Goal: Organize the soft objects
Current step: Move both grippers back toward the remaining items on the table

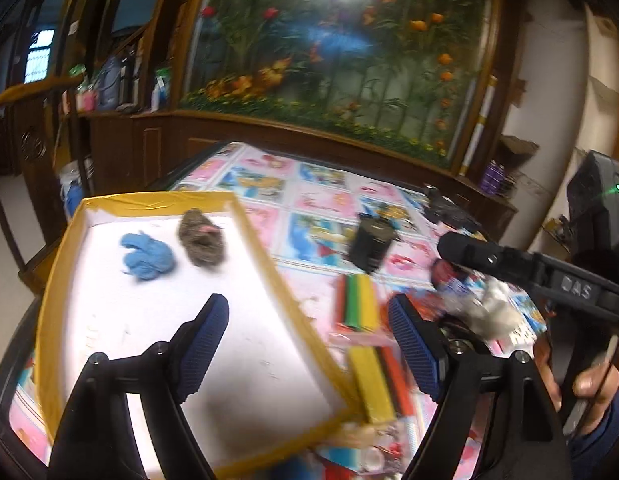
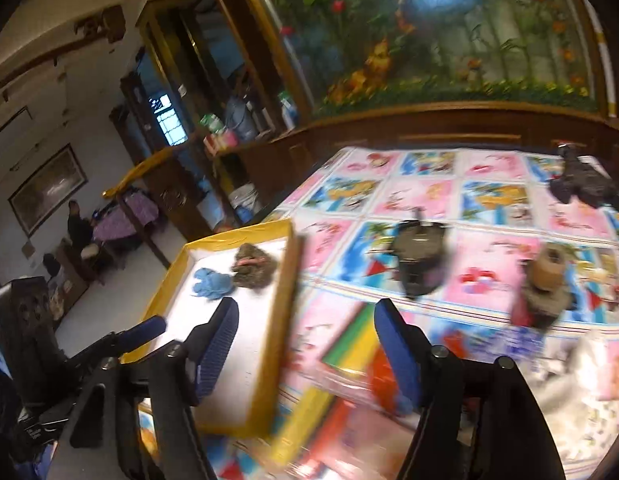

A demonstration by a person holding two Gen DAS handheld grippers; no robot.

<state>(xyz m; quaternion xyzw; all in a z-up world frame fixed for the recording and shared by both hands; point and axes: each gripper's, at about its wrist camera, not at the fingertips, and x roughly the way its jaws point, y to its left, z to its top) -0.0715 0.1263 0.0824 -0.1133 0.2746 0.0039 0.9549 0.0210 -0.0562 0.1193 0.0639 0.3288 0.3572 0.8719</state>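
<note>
A yellow-rimmed white tray (image 1: 265,248) lies at the table's left, with a blue soft lump (image 1: 147,256) and a brown fuzzy lump (image 1: 201,242) inside. My left gripper (image 1: 309,336) hovers over the tray's right rim, open and empty. A white fluffy piece (image 1: 489,312) lies to its right, under my right gripper's finger (image 1: 469,248). In the right wrist view the same tray (image 2: 283,320), blue lump (image 2: 211,284) and brown lump (image 2: 253,266) appear. My right gripper (image 2: 307,344) stands open above the tray edge, nothing between its pads. The white piece (image 2: 569,384) lies lower right.
On the cartoon-print tablecloth (image 2: 489,200) stand a black object (image 2: 419,260), a brown spool-like thing (image 2: 545,284) and a dark heap (image 2: 581,184) at the far edge. Packs of coloured strips (image 1: 359,300) lie beside the tray. A wooden cabinet backs the table.
</note>
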